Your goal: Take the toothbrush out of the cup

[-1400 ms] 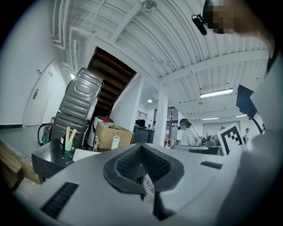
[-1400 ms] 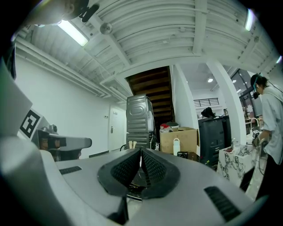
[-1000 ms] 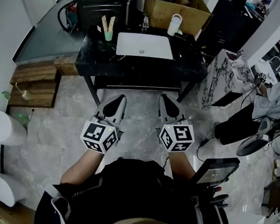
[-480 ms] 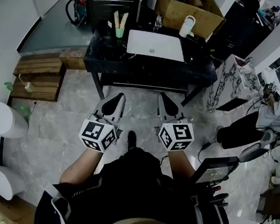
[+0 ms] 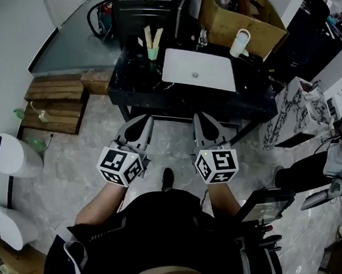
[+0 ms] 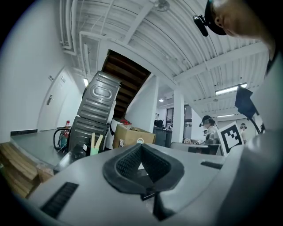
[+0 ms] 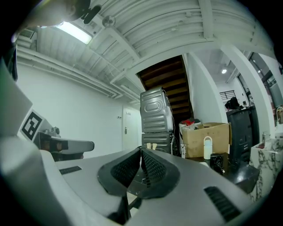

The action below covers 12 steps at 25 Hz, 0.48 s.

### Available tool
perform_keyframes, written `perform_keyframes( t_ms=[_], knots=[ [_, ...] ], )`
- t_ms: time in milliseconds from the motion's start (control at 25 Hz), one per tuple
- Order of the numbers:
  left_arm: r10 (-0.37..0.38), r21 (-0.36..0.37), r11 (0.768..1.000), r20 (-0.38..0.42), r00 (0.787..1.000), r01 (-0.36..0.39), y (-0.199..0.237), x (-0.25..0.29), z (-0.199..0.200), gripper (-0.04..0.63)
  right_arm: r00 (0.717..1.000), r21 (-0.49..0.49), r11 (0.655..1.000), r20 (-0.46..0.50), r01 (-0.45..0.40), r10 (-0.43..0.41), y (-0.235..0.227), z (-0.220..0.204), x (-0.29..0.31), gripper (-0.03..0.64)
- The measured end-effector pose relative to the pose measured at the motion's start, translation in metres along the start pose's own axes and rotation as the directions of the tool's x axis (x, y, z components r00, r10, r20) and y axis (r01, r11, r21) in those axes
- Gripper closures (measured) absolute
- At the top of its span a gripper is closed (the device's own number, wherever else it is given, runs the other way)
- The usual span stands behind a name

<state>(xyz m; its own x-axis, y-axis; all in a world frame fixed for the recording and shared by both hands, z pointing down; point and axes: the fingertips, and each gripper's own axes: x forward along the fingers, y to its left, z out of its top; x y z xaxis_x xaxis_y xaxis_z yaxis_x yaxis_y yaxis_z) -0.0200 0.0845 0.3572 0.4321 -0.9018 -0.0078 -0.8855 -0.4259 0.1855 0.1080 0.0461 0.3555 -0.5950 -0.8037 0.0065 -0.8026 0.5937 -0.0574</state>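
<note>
Grey tiled floor [image 5: 70,171] fills the middle of the head view, and a black table [image 5: 134,84] with a white sink [image 5: 199,69] stands at the upper centre. Wooden pallets [image 5: 53,97] lie at the left of the table. At the table's upper left corner sits a green cup [image 5: 152,53], with the toothbrush [image 5: 149,38] standing upright in it beside 1 more pale stick. A white bottle [image 5: 240,43] stands at the sink's upper right, just in front of a cardboard box [image 5: 256,21]. Below the table, near frame centre, the left gripper [image 5: 141,119] and the right gripper [image 5: 195,116] point side by side toward it, well apart from the cup. Each gripper's own view shows its 2 jaws pressed together with nothing between them.
</note>
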Motion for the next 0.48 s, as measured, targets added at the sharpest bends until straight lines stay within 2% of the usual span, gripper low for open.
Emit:
perform_keyframes(
  t_ms=[480],
  knots=[
    [0.02,-0.009,1.0,-0.025,0.999,-0.021,0.041,0.086,0.006,0.589,0.999,0.016,0.999,-0.007,-0.033,0.033,-0.051,0.005,0.079,0.592]
  ],
)
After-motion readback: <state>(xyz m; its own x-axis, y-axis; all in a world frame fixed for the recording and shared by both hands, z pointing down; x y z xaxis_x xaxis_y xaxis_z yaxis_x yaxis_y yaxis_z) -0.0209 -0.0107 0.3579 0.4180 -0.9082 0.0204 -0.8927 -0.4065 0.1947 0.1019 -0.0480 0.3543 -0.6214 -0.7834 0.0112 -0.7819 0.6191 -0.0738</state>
